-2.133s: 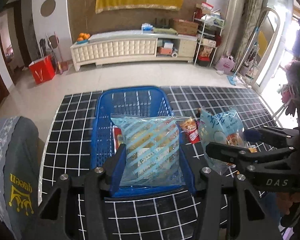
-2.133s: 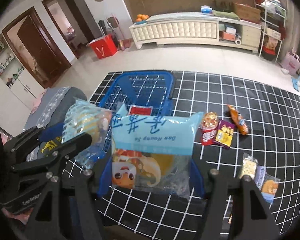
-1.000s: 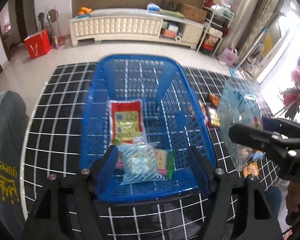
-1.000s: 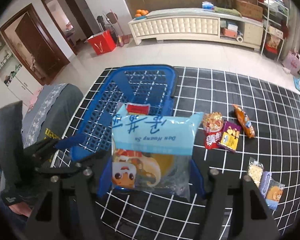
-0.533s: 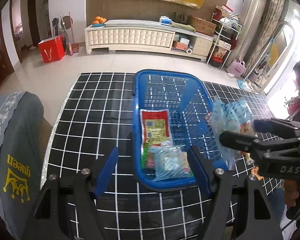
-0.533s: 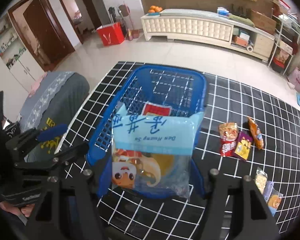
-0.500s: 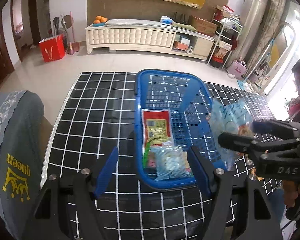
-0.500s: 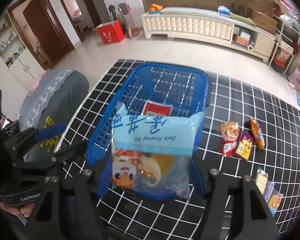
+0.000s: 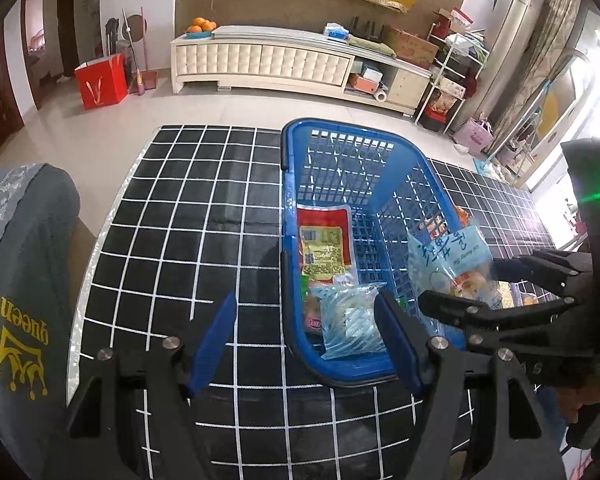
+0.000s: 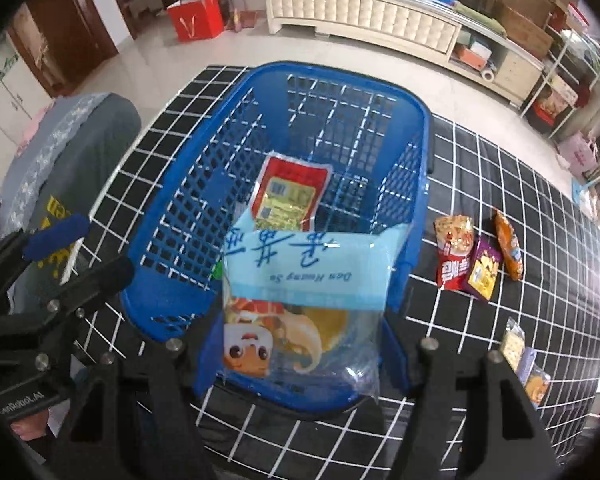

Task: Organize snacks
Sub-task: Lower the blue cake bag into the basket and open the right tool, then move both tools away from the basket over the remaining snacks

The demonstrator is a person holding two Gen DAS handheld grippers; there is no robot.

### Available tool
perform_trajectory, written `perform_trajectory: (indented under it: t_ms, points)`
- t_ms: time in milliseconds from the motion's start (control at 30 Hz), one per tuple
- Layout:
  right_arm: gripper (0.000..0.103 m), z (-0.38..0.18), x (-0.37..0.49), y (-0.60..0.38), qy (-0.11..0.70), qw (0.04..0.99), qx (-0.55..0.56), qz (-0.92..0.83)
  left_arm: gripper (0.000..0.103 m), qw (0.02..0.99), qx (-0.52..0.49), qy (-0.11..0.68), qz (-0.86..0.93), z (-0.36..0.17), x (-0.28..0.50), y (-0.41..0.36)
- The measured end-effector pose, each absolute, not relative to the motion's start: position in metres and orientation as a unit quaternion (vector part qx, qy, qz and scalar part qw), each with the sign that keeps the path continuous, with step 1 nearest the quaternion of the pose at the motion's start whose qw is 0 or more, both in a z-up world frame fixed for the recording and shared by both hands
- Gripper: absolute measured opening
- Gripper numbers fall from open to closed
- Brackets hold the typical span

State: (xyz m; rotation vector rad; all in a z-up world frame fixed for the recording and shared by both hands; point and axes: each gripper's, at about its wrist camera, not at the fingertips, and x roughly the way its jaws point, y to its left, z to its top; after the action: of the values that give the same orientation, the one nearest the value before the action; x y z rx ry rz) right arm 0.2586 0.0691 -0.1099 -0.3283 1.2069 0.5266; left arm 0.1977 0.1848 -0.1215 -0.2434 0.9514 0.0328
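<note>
A blue plastic basket (image 9: 288, 216) (image 10: 180, 184) stands on the black grid mat. Inside lie a red-and-yellow packet (image 9: 324, 240) (image 10: 290, 196) and a clear striped snack bag (image 9: 350, 326). My left gripper (image 9: 306, 340) is open and empty, back at the basket's near left corner; it also shows in the right wrist view (image 10: 60, 256). My right gripper (image 10: 300, 352) is shut on a light-blue cake bag (image 10: 304, 292) (image 9: 452, 264), held over the basket's near rim.
Loose snack packets lie on the mat right of the basket: a red one (image 10: 454, 256), a purple one (image 10: 483, 274), an orange one (image 10: 508, 246), and more at the right edge (image 10: 524, 360). A grey cushion (image 9: 20, 280) sits at left.
My left gripper let the striped bag go into the basket and drew back and left. My right gripper carried the light-blue bag over the basket's near rim.
</note>
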Motion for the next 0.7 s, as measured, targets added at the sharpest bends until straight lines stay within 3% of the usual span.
perform_trajectory:
  t_ms: [133, 367, 700]
  points:
    - [0.072, -0.111, 0.259, 0.067, 0.571, 0.772, -0.143, 0.240, 0.069, 0.880, -0.118, 0.459, 0.015, -0.123, 0.197, 0.185]
    - [0.084, -0.112, 0.254, 0.061, 0.586, 0.764, -0.126, 0.239, 0.069, 0.881, -0.116, 0.459, 0.016, -0.118, 0.191, 0.181]
    - [0.087, -0.083, 0.243, 0.025, 0.570, 0.782, -0.090, 0.237, 0.069, 0.888, -0.095, 0.450, 0.011, -0.097, 0.178, 0.159]
